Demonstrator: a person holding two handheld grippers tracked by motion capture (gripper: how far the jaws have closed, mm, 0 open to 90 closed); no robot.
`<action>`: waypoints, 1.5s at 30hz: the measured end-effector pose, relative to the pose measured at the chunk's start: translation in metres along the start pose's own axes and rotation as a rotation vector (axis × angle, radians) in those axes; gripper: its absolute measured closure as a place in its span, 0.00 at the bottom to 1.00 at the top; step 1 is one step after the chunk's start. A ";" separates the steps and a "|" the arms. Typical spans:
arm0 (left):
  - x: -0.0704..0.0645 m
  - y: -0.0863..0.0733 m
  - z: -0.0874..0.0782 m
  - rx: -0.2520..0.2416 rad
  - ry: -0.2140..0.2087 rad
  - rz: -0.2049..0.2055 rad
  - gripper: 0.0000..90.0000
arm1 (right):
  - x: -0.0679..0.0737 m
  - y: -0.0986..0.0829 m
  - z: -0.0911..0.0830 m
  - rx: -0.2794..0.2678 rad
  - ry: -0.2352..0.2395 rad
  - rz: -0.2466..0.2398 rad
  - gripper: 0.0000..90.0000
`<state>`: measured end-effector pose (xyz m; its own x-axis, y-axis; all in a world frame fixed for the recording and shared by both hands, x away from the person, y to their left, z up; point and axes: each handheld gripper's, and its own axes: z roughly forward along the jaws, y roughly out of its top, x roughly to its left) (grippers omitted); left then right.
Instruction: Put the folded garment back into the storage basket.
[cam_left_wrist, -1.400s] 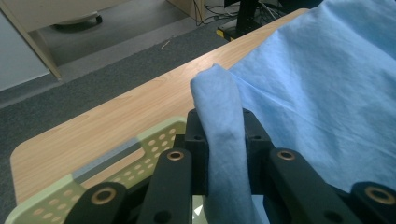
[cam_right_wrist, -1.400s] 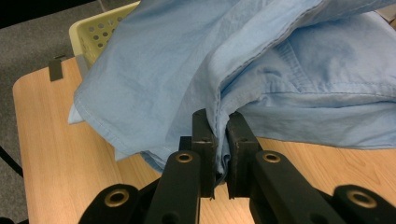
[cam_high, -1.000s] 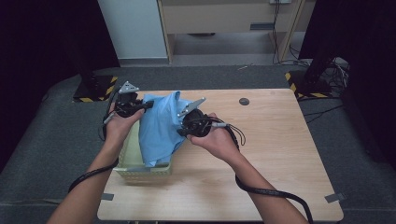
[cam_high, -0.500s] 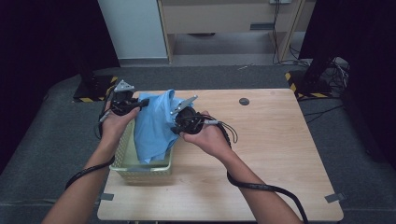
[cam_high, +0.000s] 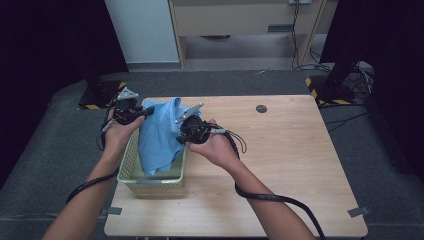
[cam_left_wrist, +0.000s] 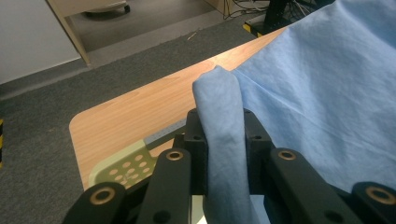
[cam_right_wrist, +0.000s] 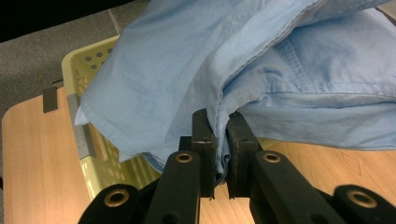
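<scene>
A light blue shirt (cam_high: 159, 134) hangs between both grippers above a pale yellow-green perforated basket (cam_high: 128, 160) at the table's left edge, its lower part drooping into the basket. My left gripper (cam_high: 145, 112) is shut on a bunched fold of the shirt (cam_left_wrist: 223, 116), which runs up between its black jaws. My right gripper (cam_high: 181, 131) is shut on a seamed edge of the shirt (cam_right_wrist: 261, 70), clamped tight between its jaws. The basket (cam_right_wrist: 80, 70) shows beneath the cloth in the right gripper view.
The wooden table (cam_high: 280, 160) stretches bare to the right of the basket, with a small dark round disc (cam_high: 261, 108) near its far edge. Grey carpet surrounds the table. A cabinet and cables stand beyond the far side.
Both grippers have moved left and slightly toward the near side with the shirt, bringing it lower over the basket so that more cloth hangs inside it.
</scene>
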<state>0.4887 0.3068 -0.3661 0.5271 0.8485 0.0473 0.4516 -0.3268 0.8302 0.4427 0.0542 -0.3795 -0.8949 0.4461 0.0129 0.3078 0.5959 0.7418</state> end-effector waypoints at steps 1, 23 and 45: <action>0.002 -0.003 -0.001 0.000 0.005 -0.005 0.86 | 0.000 0.000 0.003 -0.003 0.000 0.002 0.94; 0.017 -0.019 -0.002 0.009 0.032 -0.024 0.85 | 0.004 -0.001 0.030 -0.009 -0.005 0.014 0.93; 0.023 -0.042 0.000 0.039 0.080 -0.083 0.43 | 0.001 -0.018 0.054 -0.012 -0.023 0.044 0.44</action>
<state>0.4817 0.3397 -0.3996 0.4287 0.9031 0.0247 0.5200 -0.2691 0.8107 0.4532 0.0800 -0.4294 -0.8728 0.4872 0.0299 0.3424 0.5674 0.7488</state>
